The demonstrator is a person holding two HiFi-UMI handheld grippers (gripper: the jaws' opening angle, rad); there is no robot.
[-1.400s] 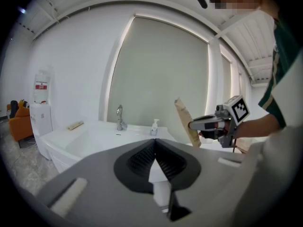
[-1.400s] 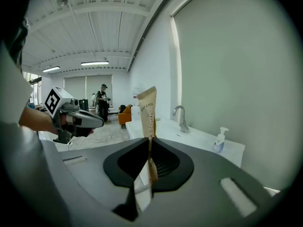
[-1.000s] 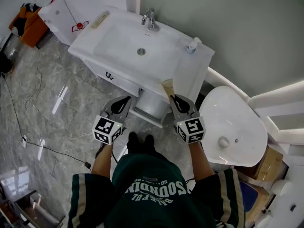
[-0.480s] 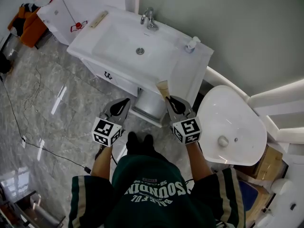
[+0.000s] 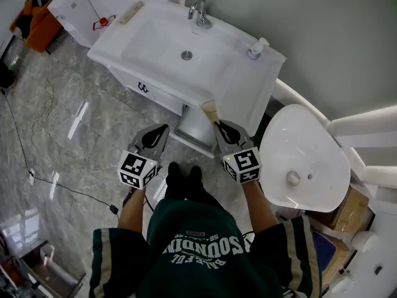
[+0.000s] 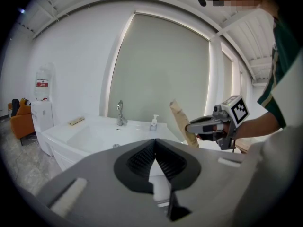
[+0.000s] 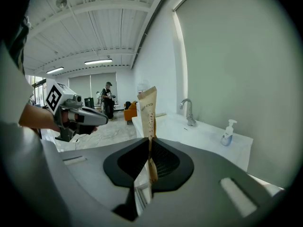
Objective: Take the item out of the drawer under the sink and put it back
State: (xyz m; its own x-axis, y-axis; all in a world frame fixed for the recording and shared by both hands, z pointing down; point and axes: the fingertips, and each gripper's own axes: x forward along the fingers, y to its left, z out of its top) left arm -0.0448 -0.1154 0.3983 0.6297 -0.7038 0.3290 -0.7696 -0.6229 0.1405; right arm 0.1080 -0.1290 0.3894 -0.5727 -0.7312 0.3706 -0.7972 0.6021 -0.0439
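My right gripper (image 5: 217, 125) is shut on the lower end of a tan paper packet (image 5: 209, 108), which stands upright in front of the white sink cabinet. In the right gripper view the packet (image 7: 148, 111) rises straight out of the closed jaws (image 7: 150, 148). The drawer (image 5: 193, 131) under the sink (image 5: 155, 39) stands pulled out between the two grippers. My left gripper (image 5: 161, 131) hovers left of the drawer, and its jaws (image 6: 155, 142) meet with nothing between them. From the left gripper view the packet (image 6: 182, 125) and the right gripper (image 6: 208, 126) show off to the right.
A faucet (image 5: 200, 11) and a soap bottle (image 5: 255, 48) stand on the sink top. A white toilet (image 5: 304, 160) sits close on the right. A water dispenser (image 5: 74, 8) and an orange chair (image 5: 34, 20) are at the far left. Cables (image 5: 37, 179) lie on the marble floor.
The right gripper with the packet has drifted a little left and toward the cabinet. The left gripper has hardly moved.
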